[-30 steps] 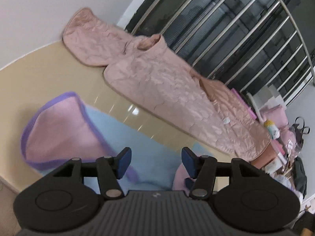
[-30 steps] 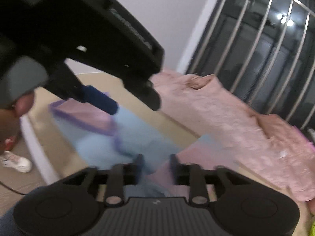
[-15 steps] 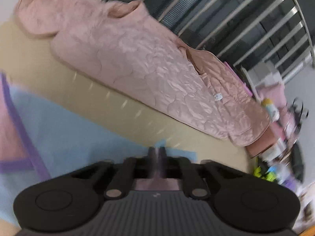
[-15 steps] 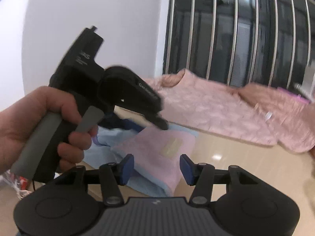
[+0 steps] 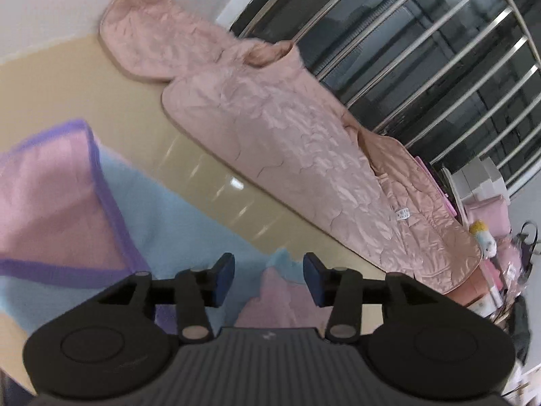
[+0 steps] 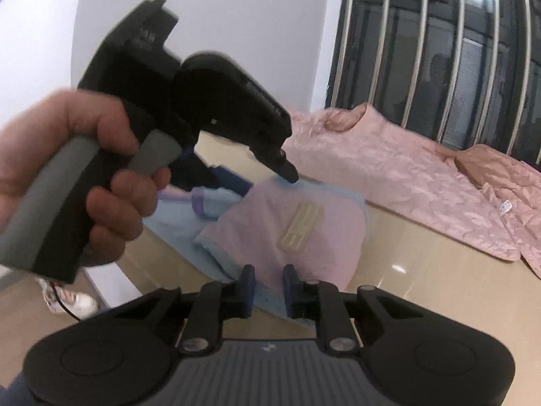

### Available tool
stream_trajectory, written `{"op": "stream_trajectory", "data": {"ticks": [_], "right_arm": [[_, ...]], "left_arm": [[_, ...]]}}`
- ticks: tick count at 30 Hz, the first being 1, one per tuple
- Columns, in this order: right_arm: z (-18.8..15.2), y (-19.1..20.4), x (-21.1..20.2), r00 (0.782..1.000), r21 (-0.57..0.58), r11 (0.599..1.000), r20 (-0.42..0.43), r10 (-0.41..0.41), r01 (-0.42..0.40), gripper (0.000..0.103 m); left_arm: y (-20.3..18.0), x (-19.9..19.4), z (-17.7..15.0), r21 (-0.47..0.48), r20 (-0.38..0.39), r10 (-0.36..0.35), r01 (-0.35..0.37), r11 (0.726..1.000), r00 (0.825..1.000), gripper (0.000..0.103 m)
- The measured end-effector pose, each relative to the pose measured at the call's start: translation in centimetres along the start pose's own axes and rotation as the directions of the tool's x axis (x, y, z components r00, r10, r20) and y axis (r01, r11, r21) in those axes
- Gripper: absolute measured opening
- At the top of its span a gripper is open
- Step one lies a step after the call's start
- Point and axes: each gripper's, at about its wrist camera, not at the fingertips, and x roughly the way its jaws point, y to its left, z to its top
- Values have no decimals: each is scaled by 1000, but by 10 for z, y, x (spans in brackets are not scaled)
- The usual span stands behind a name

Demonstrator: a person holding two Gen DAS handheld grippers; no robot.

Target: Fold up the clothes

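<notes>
While the beige table (image 5: 67, 77) takes up most of both views, it carries two garments that lie well apart; the quilted pink jacket (image 5: 287, 135) sprawls unfolded along the far edge beside the barred window (image 5: 439, 50), probably parked there to wait its turn, since no tool is near it. Nearer the person lies the light-blue garment (image 5: 175, 209), pink on its inner face and edged in purple; in the right wrist view one flap is already turned over so that the pink lining and a pale sewn label face up, which suggests a fold partly made.

Closer in, the person's left hand (image 6: 77, 176) grips the handle of the left gripper (image 5: 268, 275), which hangs above the far edge of that flap; its jaws have just been opening and now stand apart, with a peak of blue and pink cloth showing between the blue pads but not pressed by them, so I judge the cloth has been let go there.

Smallest of all, the right gripper (image 6: 268, 287) sits low at the near hem of the flap; its jaws have just been closing and stand narrow, yet a gap shows between the pads with cloth seen through it; whether they already pinch the hem I cannot tell.
</notes>
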Motion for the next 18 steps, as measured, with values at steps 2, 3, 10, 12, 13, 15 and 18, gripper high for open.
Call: {"op": "stream_trajectory", "data": {"ticks": [2, 3, 10, 12, 13, 15, 18], "right_arm": [[7, -11, -10, 998, 25, 1000, 56, -16, 15, 19], [13, -18, -11, 997, 43, 999, 70, -28, 25, 19], [40, -96, 41, 998, 353, 934, -35, 59, -43, 44], [40, -109, 60, 989, 438, 895, -69, 130, -87, 52], [37, -112, 65, 986, 479, 872, -71, 153, -101, 51], [32, -119, 76, 978, 551, 826, -77, 193, -119, 22], [24, -126, 88, 983, 590, 805, -106, 152, -61, 8]], "left_arm": [[-12, -12, -4, 77, 26, 3, -5, 997, 1000, 44], [-17, -17, -9, 112, 34, -3, -1, 994, 999, 44], [-20, -11, -45, 177, -16, 59, -55, 983, 998, 44], [-18, -8, -48, 167, -13, 45, -42, 985, 999, 47], [-19, -6, -48, 176, -12, 49, -46, 983, 999, 47], [-23, -5, -47, 196, -12, 65, -62, 979, 998, 47], [-28, -7, -47, 204, -16, 89, -84, 975, 996, 50]]}}
